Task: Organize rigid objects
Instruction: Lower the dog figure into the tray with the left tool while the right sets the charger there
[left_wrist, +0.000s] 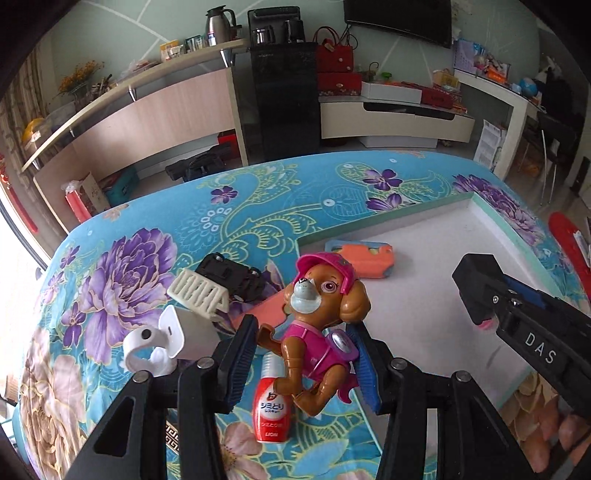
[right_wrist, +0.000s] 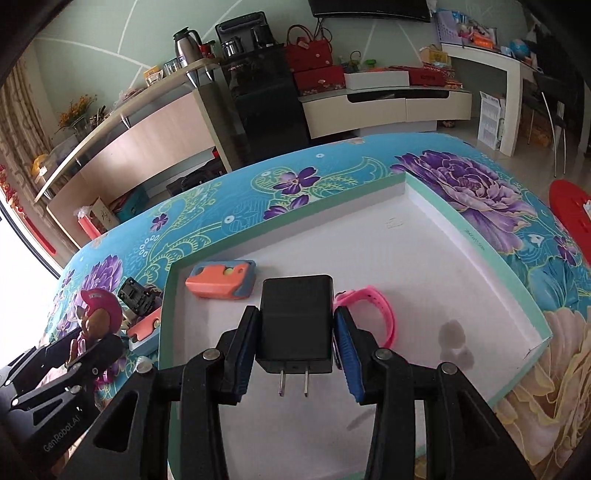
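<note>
My left gripper (left_wrist: 306, 354) is shut on a brown toy dog in pink (left_wrist: 317, 314), held above the flowered cloth beside the white tray (left_wrist: 443, 258). The dog also shows in the right wrist view (right_wrist: 98, 314). My right gripper (right_wrist: 295, 332) is shut on a black plug adapter (right_wrist: 295, 321), prongs pointing back, above the tray (right_wrist: 424, 251). In the tray lie an orange and blue case (right_wrist: 221, 282) and a pink watch (right_wrist: 373, 310). The right gripper with the adapter shows in the left view (left_wrist: 476, 291).
On the cloth left of the tray lie a red bottle (left_wrist: 271, 402), a white charger (left_wrist: 192, 332), a white clip (left_wrist: 147, 350), a cream grid piece (left_wrist: 197, 293), a black part (left_wrist: 232, 277) and an orange case (right_wrist: 144, 328). Shelves and cabinets stand behind.
</note>
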